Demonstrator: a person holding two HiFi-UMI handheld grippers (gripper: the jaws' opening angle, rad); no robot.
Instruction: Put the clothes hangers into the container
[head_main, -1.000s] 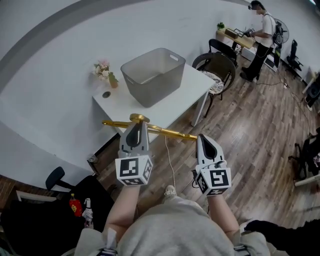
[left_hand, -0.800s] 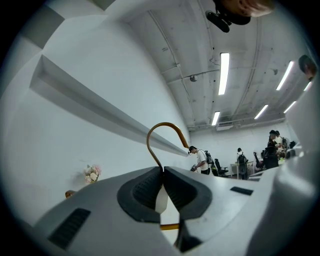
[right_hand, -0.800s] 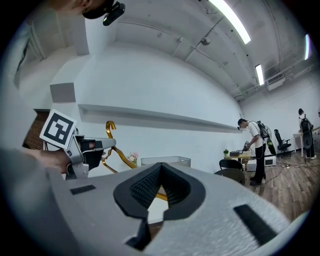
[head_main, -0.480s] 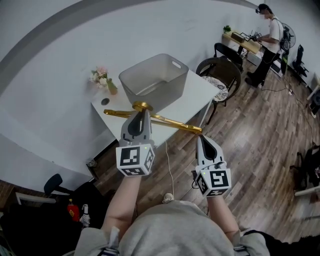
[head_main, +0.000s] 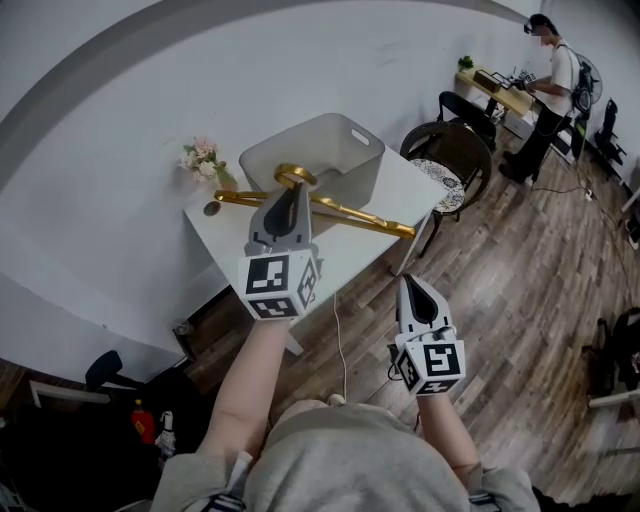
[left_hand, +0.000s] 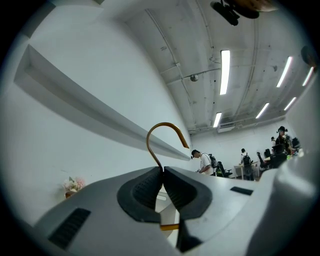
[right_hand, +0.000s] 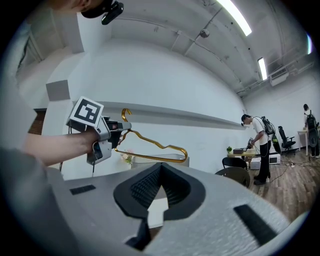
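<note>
**Hanger (head_main: 350, 213) clamped at its neck, held in the air near the container**

Hanger: gold wire, one piece. The left gripper (head_main: 297, 192) was clenched on the neck just below the hook. In the left gripper view the jaws met on the thin wire and the hook curved up above them. The hook stood up and the shoulders ran roughly level, spreading to either side of the gripper.

Position: hanger off the worktop (head_main: 240, 240), touching nothing but the jaws. In the head view its bar crossed the near wall of the grey container (head_main: 352, 128) and the hook lay over the opening. How high it sat above the rim could not be judged. No hangers could be seen inside the container.

Right gripper (head_main: 411, 281): jaws closed together, nothing between them. It was held low over the wood floor (head_main: 520, 260), well apart from the hanger.

Surroundings: a small pot of pink flowers (head_main: 203, 158) on the far left corner of the worktop. A dark chair (head_main: 450, 150) stood beyond the right end, and a person (head_main: 552, 70) was at a desk far back.
</note>
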